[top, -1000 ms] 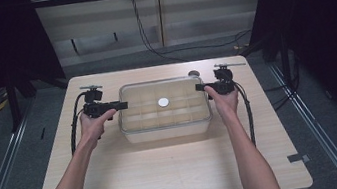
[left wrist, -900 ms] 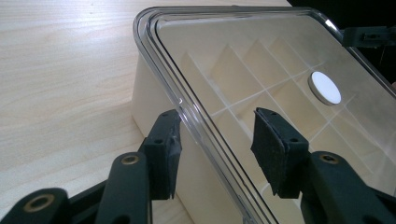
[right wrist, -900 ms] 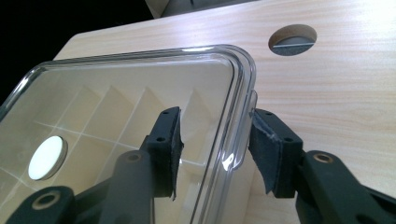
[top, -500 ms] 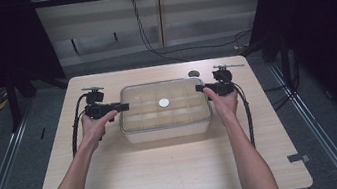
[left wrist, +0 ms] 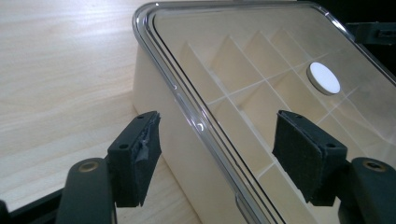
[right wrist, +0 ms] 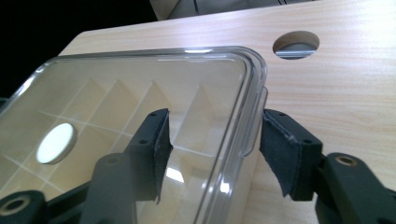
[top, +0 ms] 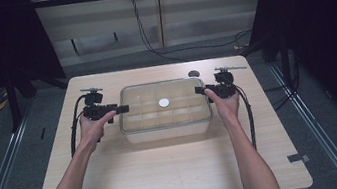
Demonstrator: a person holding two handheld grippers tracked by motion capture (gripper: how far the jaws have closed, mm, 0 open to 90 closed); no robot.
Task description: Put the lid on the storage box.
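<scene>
A clear plastic box (top: 167, 125) with inner dividers stands mid-table under a transparent lid (top: 143, 94). A white round disc (top: 164, 103) sits on the lid's centre. My left gripper (top: 123, 109) is open at the box's left end. In the left gripper view, the left gripper (left wrist: 222, 140) straddles the lid rim (left wrist: 187, 107), one pad over the lid and the other outside the wall. My right gripper (top: 200, 90) is open at the right end. In the right gripper view, the right gripper (right wrist: 217, 144) straddles the lid's corner edge (right wrist: 252, 93). No pad touches the lid.
A round cable hole (top: 193, 74) lies in the wooden table (top: 168, 175) just behind the box's right end. The hole (right wrist: 295, 44) lies beyond the right gripper's jaws. Black cables trail from both grippers along the forearms. Dark floor and metal rails flank the table.
</scene>
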